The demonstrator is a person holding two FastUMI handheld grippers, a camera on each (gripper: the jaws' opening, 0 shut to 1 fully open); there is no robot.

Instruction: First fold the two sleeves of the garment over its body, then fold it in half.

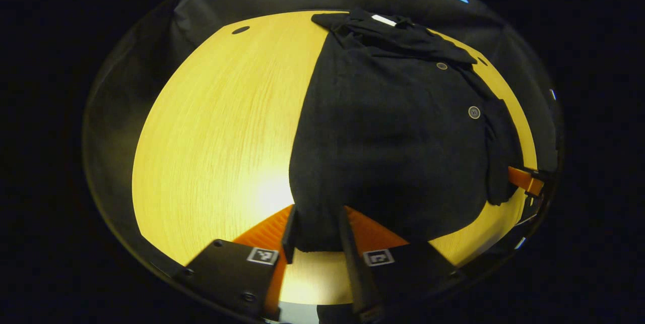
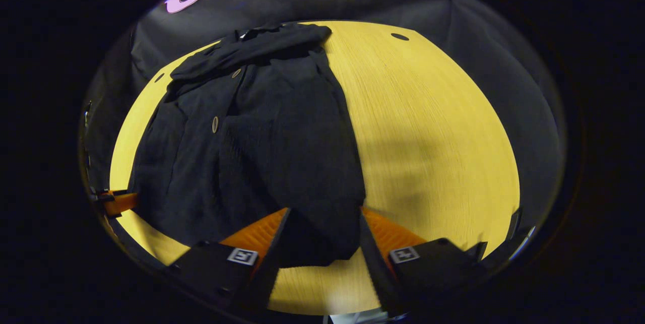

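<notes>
**Asker:** Left gripper view first: why is your left claw (image 1: 316,236) down at the near hem?

**Me:** That is the near left corner of the black button-front garment (image 1: 398,137). My two fingers stand apart with the hem between them, but I cannot tell whether they press on the cloth. The garment lies flat on the yellow wooden surface (image 1: 216,127), collar at the far end, sleeves already lying across the body, so I judge the half fold is what remains.

**Asker:** And the other one?

**Me:** In the right gripper view my right claw (image 2: 322,236) sits at the near right corner of the garment (image 2: 282,152), fingers likewise apart with the hem between them. One claw at each near corner means the near edge can be raised evenly and carried toward the collar.
</notes>
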